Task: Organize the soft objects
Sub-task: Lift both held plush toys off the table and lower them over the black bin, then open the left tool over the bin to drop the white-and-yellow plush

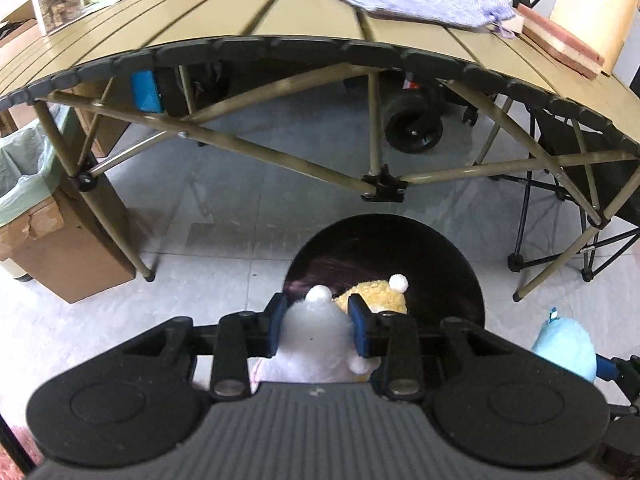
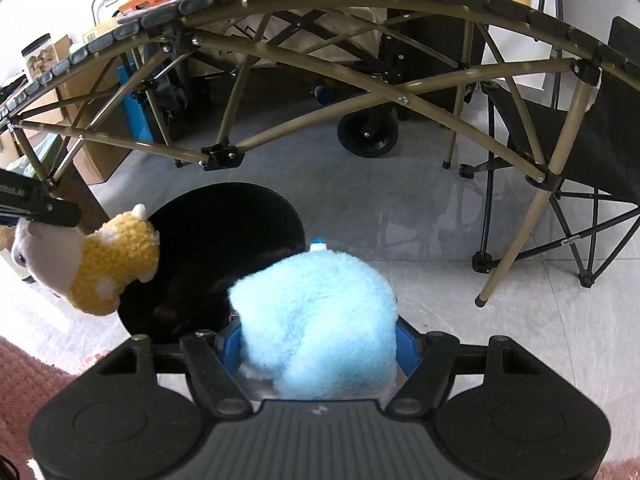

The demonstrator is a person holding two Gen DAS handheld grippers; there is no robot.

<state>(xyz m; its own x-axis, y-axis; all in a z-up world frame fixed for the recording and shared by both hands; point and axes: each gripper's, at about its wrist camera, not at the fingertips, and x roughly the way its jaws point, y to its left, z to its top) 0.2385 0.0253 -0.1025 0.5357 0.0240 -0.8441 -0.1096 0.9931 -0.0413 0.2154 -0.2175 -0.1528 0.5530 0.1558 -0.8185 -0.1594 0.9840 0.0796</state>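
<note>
Left gripper (image 1: 319, 322) clamps narrowly on a white and yellow plush toy (image 1: 316, 336) above a black bin (image 1: 452, 280) on the floor; right gripper (image 2: 318, 342), half spread, squeezes a fluffy blue plush (image 2: 316, 320) beside the bin.

Bright, even light; fisheye-bent edges, slight blur.

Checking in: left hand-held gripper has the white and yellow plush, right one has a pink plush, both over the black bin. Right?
Not quite. The plush in the right hand-held gripper is light blue, not pink, as the right wrist view shows. The rest holds: the left hand-held gripper grips the white and yellow plush, both by the black bin.
</note>
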